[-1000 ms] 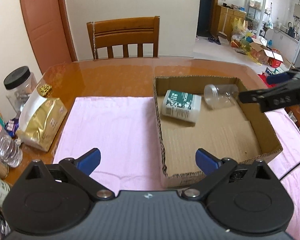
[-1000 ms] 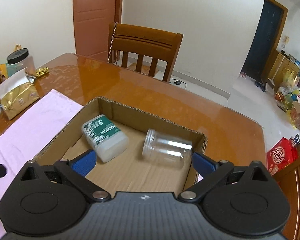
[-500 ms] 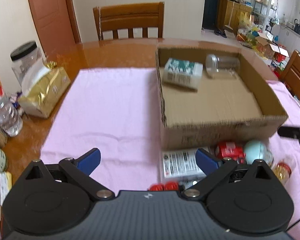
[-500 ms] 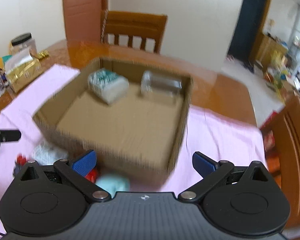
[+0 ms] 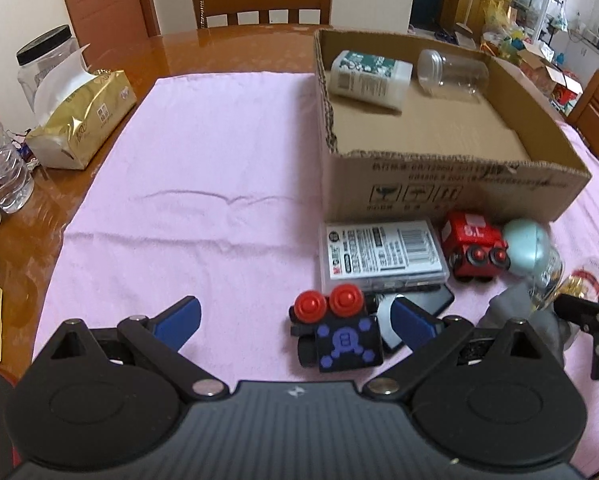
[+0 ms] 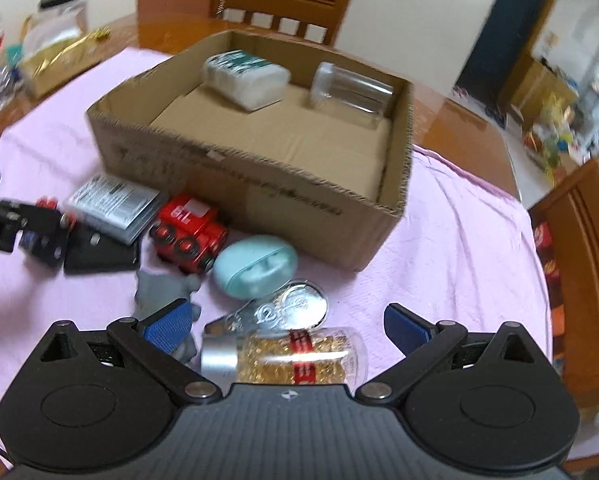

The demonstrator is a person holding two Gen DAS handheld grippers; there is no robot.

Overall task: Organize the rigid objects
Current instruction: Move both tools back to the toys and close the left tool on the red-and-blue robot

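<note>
**Both tongs lining up over the loose pile**

The right gripper [image 6: 285, 324] is hovering wide apart and empty, bracketing a clear jar of gold pieces [image 6: 287, 356] lying at lower centre. The left gripper [image 5: 295, 318] is likewise gaping wide, with a black toy car with red wheels [image 5: 337, 334] sitting between its tips. Further out, the cardboard box [image 5: 451, 188] is holding a white bottle [image 5: 369, 76] and an empty jar [image 5: 453, 74] at upper right. Judging by this, a pick is beginning; next, each tong needs lowering and closing squarely.

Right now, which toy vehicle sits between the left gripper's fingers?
The black-and-blue toy with two red knobs, between the left gripper fingers. The red train lies farther off, by the cardboard box.
</note>
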